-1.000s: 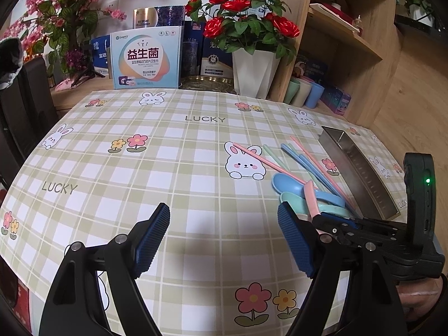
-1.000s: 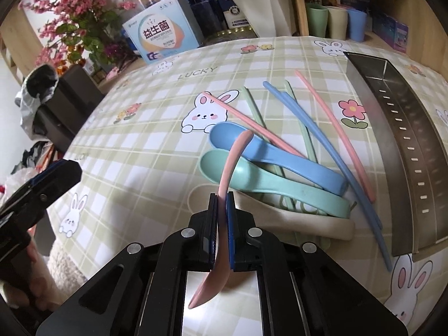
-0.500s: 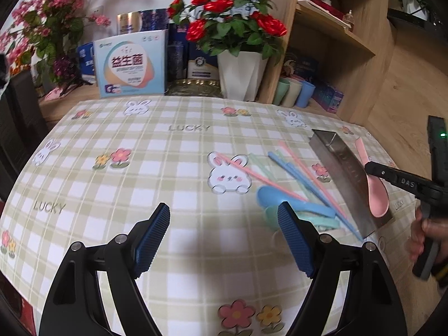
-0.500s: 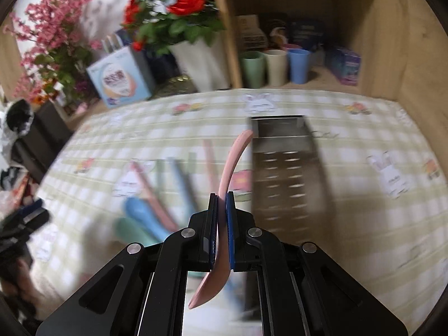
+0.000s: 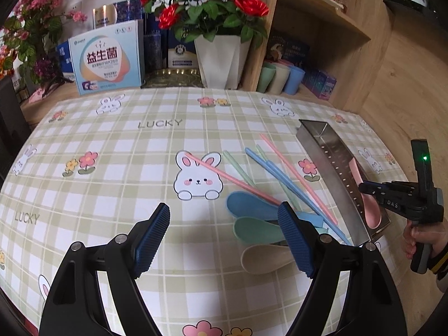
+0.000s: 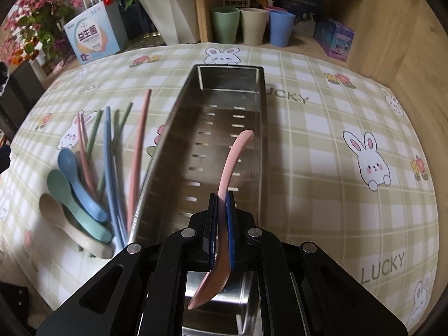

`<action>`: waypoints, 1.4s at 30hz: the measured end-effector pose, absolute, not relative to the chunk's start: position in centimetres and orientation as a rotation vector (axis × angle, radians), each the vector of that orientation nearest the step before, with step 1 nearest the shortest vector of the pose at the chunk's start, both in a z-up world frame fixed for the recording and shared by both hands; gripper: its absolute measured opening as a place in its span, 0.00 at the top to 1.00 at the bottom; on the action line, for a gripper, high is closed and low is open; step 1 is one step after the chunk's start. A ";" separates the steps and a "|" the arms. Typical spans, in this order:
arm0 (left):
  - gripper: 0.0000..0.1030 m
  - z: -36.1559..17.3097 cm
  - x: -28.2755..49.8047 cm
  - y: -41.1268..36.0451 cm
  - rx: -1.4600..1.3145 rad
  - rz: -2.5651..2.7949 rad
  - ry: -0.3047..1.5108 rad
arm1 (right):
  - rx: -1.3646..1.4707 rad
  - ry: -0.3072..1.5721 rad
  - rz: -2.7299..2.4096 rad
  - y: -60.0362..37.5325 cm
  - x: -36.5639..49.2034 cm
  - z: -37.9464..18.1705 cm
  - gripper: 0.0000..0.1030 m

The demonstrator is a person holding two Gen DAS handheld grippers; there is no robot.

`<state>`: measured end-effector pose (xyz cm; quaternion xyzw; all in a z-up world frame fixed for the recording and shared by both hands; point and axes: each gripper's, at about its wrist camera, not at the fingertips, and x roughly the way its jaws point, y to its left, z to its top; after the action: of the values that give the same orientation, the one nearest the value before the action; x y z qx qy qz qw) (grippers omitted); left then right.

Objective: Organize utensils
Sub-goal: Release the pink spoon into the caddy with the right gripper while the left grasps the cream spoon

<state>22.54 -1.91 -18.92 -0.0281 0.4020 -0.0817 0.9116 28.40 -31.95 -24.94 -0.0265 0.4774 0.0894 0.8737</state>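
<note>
Right claw (image 6: 221, 218) clamped on pink spoon (image 6: 232, 165), moved from the spoon pile to above metal tray (image 6: 179, 128), left claw (image 5: 224, 235) wide open, empty

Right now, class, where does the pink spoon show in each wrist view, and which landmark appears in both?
Left wrist view: pink spoon at the far right, over the metal tray, clamped in the right gripper.
Right wrist view: pink spoon at lower centre.
Shared landmark: blue spoon.

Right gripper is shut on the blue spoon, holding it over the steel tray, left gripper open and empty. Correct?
Not quite. The right gripper is shut on the pink spoon, as the right wrist view shows; the blue spoon lies on the tablecloth. The steel tray below and the open, empty left gripper are right.
</note>
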 end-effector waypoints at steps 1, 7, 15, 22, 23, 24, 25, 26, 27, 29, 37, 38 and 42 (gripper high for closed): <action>0.25 -19.1 22.6 -1.9 -0.059 -0.168 0.837 | -0.055 1.001 0.177 -32.1 28.4 -25.1 0.94; 0.26 -20.1 23.8 -1.6 -0.091 -0.172 0.885 | -0.047 1.010 0.181 -31.8 28.3 -25.9 0.94; 0.47 -22.1 27.1 -1.2 -0.179 -0.203 1.008 | -0.019 1.003 0.181 -32.2 28.0 -25.9 0.94; 0.50 -23.3 25.1 -2.5 -0.224 -0.300 1.116 | 0.002 1.000 0.194 -32.3 27.5 -26.0 0.94; 0.50 -23.6 24.9 -2.4 -0.237 -0.301 1.128 | 0.004 0.999 0.196 -32.3 27.5 -26.0 0.94; 0.50 -23.9 24.8 -2.4 -0.245 -0.305 1.133 | 0.006 0.999 0.196 -32.3 27.5 -26.0 0.94; 0.50 -24.1 24.7 -2.3 -0.246 -0.305 1.138 | 0.011 0.998 0.198 -32.3 27.5 -26.0 0.94; 0.50 -24.3 24.6 -2.4 -0.238 -0.299 1.142 | 0.012 0.997 0.198 -32.3 27.4 -26.0 0.94; 0.50 -24.3 24.6 -2.4 -0.229 -0.290 1.140 | 0.012 0.996 0.197 -32.3 27.4 -26.0 0.94; 0.51 -23.2 24.5 -3.0 -0.184 -0.305 1.094 | 0.016 0.995 0.195 -32.4 27.4 -25.9 0.94; 0.72 -21.9 24.2 -10.6 0.154 -0.702 1.023 | 0.016 0.995 0.193 -32.2 27.4 -25.9 0.94; 0.71 -22.4 24.3 -11.1 0.198 -0.740 1.034 | 0.019 0.993 0.190 -32.3 27.4 -25.9 0.94; 0.70 -22.7 23.9 -12.2 0.339 -0.849 1.022 | 0.035 0.987 0.190 -32.6 27.2 -25.8 0.94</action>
<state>23.93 -12.24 -22.71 0.1566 0.4717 -0.3919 0.7742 27.21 -32.63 -25.77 0.0169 0.4730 0.0913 0.8762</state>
